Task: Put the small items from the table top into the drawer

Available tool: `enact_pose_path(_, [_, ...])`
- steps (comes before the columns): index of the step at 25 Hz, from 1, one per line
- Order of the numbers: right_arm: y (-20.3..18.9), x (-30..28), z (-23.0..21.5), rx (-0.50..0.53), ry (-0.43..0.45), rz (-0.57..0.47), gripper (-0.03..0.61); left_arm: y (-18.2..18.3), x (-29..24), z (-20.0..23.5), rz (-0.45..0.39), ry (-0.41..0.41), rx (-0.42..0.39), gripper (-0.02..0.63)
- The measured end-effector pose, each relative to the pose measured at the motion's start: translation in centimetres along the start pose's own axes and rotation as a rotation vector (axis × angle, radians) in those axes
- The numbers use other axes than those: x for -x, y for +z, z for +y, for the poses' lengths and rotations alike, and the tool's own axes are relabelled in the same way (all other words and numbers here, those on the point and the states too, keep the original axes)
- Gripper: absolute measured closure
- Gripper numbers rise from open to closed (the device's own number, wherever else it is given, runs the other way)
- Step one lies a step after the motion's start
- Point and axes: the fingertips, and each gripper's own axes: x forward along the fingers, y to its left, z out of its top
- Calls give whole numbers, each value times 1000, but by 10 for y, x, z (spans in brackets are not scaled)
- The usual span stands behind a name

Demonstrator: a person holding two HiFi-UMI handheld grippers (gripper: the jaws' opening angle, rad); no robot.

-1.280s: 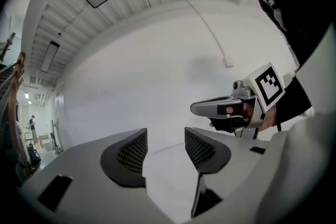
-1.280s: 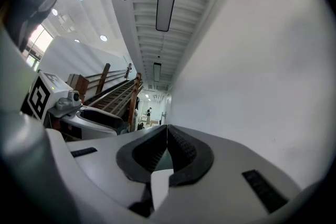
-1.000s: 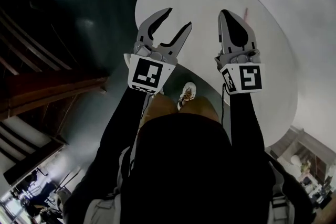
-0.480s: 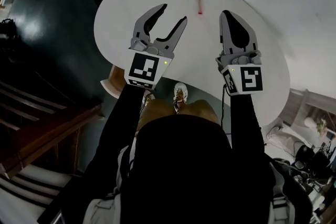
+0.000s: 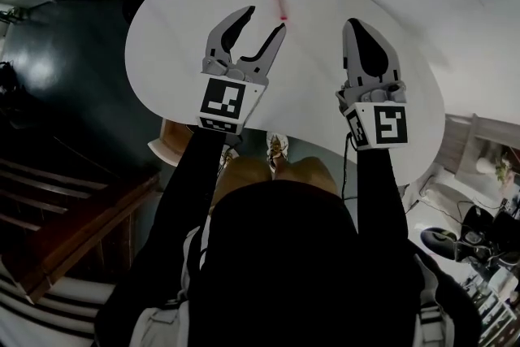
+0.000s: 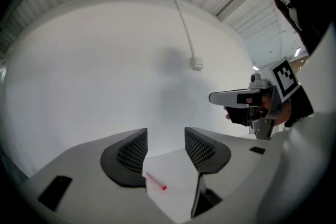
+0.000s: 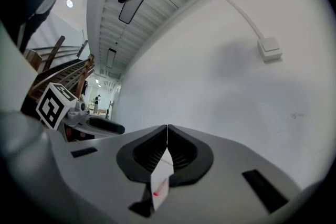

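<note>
Jaws — left gripper (image 5: 264,19), right gripper (image 5: 357,24) — one red stick (image 5: 280,2)

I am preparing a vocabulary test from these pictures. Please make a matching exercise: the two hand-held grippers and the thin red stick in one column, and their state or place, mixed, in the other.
Column one:
1. grey left hand-held gripper
2. grey right hand-held gripper
3. thin red stick

Column two:
a. lying on the white oval table top
b. jaws apart, nothing between them
c. jaws together

Pairs: 1-b, 2-c, 3-a
</note>
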Motion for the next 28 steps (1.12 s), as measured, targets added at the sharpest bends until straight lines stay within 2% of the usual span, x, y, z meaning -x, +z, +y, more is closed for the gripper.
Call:
enact_pose_path(5, [-12,5,-8,-10,-21,19,551,-48,-38,11,131,61,-7,379])
enact_pose_path(11, [-29,17,-22,-6,-58,65,551,-120,-97,15,287,39,26,379])
enact_pose_path(17, [-47,42,-47,3,-122,125,552,-193,-145,17,460,14,21,377])
enact_pose_path(25, [-60,67,-69,5,-190,182,552,-251,-161,25,629,13,21,378])
enact_pose_path(26, [-60,66,-69,5,-187,178,551,-254,-160,26,642,16,9,424])
enact_pose_path(27, [-60,66,-69,6,-181,172,552,-255,-159,27,649,20,-1,564])
enact_pose_path(28, [-60,66,-68,7,-175,168,551,-255,-158,27,650,22,-2,565])
